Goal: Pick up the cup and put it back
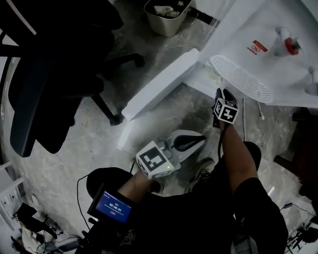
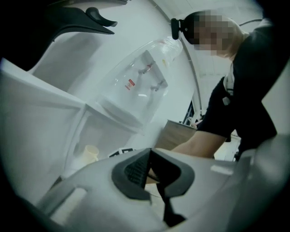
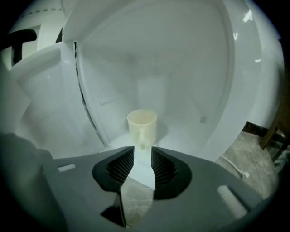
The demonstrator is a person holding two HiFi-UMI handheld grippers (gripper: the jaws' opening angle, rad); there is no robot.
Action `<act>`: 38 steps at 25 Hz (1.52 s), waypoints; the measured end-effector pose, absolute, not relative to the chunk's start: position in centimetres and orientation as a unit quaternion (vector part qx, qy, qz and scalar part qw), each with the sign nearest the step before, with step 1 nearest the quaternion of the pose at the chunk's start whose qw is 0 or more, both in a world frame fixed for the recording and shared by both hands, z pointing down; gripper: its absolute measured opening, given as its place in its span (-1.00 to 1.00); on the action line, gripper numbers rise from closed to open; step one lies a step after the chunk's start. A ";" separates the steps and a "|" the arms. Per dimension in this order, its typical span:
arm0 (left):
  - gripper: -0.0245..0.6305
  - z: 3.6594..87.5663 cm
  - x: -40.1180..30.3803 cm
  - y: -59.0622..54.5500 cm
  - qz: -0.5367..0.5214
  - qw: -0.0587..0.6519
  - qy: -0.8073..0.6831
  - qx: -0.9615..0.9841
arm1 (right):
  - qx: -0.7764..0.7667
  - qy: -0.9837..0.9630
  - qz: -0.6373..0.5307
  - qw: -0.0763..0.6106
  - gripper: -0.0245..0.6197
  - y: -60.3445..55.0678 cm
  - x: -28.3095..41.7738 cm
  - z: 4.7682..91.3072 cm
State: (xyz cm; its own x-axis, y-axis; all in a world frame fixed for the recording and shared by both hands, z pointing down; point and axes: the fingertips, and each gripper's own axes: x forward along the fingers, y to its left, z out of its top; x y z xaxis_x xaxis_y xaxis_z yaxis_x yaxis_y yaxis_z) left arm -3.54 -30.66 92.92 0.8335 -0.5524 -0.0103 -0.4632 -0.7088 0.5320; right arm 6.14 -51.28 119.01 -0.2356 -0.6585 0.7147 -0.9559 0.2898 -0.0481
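Note:
A cream cup (image 3: 142, 124) with its handle toward me stands upright inside the open lower cabinet (image 3: 181, 68) of a white water dispenser (image 1: 278, 59). My right gripper (image 3: 142, 156) points down at the cup from just outside. It is open, with a clear gap between its pads and nothing in it. In the head view the right gripper (image 1: 222, 96) reaches toward the cabinet under the drip tray (image 1: 243, 77). The left gripper (image 2: 149, 154) hangs lower and nearer to me, its tips meeting, holding nothing. From the left gripper view the cup (image 2: 90, 153) shows small in the cabinet.
The cabinet door (image 1: 159, 84) swings out to the left of the right gripper. A black office chair (image 1: 49, 74) stands at the left and a waste bin (image 1: 166, 15) at the top. A person (image 2: 235, 90) fills the right of the left gripper view.

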 end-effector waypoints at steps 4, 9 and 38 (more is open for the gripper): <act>-0.92 94.3 -4.7 -27.8 -0.076 0.293 -0.320 0.898 | 0.542 -0.738 0.246 0.317 -0.53 -52.5 6.8 120.0; -0.92 93.9 -5.4 -25.6 -0.065 0.310 -0.346 0.883 | 0.555 -0.716 0.276 0.321 -0.52 -54.5 7.8 121.6; -0.92 93.0 -6.2 -27.0 -0.071 0.325 -0.347 0.877 | 0.488 -0.764 0.295 0.302 -0.76 -49.8 2.7 115.5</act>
State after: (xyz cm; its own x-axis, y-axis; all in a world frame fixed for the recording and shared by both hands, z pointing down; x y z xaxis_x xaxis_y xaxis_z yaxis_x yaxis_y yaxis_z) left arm -6.25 -27.04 92.97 0.7490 -0.6546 0.1022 -0.5627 -0.5472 0.6196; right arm 2.74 -49.82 115.47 -0.3417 -0.5682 0.7486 -0.9237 0.3500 -0.1559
